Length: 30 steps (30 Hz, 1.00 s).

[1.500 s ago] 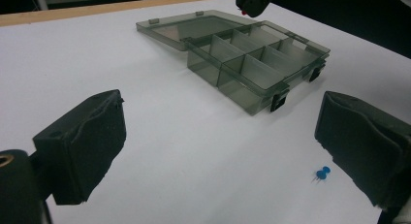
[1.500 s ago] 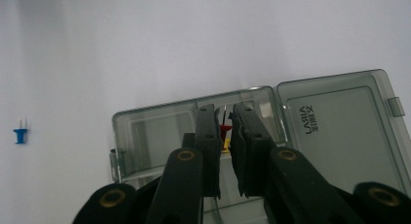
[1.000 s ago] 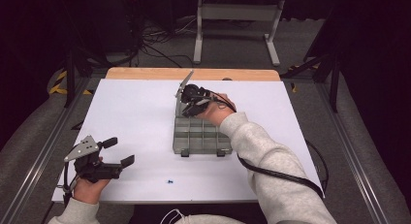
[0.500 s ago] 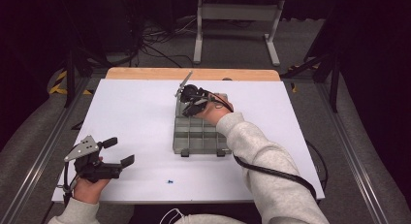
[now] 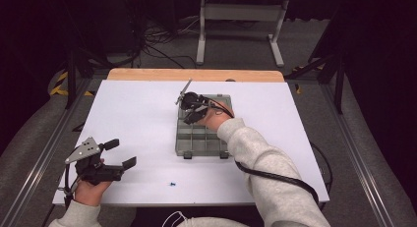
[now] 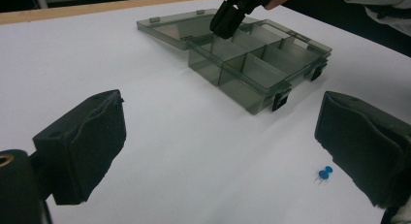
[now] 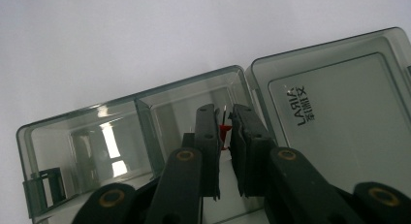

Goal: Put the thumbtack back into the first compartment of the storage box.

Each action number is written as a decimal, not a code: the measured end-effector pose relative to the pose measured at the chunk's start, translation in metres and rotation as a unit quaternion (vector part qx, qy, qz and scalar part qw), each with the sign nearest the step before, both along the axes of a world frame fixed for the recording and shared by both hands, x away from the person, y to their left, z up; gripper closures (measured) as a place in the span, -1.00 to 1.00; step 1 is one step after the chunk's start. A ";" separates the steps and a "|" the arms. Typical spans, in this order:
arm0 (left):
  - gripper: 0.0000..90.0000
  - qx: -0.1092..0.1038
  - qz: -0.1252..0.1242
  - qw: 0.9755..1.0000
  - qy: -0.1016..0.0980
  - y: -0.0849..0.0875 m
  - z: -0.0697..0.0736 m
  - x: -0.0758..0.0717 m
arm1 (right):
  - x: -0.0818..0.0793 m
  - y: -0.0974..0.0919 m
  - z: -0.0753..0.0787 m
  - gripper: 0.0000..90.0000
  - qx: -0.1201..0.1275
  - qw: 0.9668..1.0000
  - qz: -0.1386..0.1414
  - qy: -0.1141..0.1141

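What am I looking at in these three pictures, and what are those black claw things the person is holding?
A person at a white table holds a hand-worked two-jaw gripper in each hand. One picture looks down from above; the other two come from cameras riding on the grippers. The right gripper pinches a red push pin over a corner compartment of an open, grey see-through organiser box, its lid lying flat. The left gripper rests open near the table's front edge. A blue push pin lies loose on the table.

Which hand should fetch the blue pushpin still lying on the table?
Left. Its hand-held gripper is open with the blue pushpin right beside one jaw, while the right hand-held gripper is over the box, shut on a red pushpin.
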State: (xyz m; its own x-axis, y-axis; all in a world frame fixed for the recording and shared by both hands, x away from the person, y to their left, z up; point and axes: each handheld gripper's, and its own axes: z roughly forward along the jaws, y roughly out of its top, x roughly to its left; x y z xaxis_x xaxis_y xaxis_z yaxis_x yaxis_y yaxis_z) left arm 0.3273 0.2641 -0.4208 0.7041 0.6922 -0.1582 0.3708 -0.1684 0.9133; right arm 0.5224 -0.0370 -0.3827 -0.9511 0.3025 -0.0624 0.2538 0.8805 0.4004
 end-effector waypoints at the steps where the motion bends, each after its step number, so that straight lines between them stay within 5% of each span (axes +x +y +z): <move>1: -0.89 -0.001 0.000 1.000 0.000 0.000 0.000 0.000 | 0.000 0.000 -0.001 0.81 -0.001 1.000 0.001 -0.001; 14: -0.89 0.000 -0.001 1.000 0.000 0.000 0.000 0.000 | -0.003 0.004 -0.010 0.80 -0.008 1.000 0.007 0.008; 30: -0.89 -0.006 -0.003 1.000 -0.004 -0.002 0.000 -0.001 | -0.019 0.002 0.011 0.25 0.031 0.999 0.011 0.003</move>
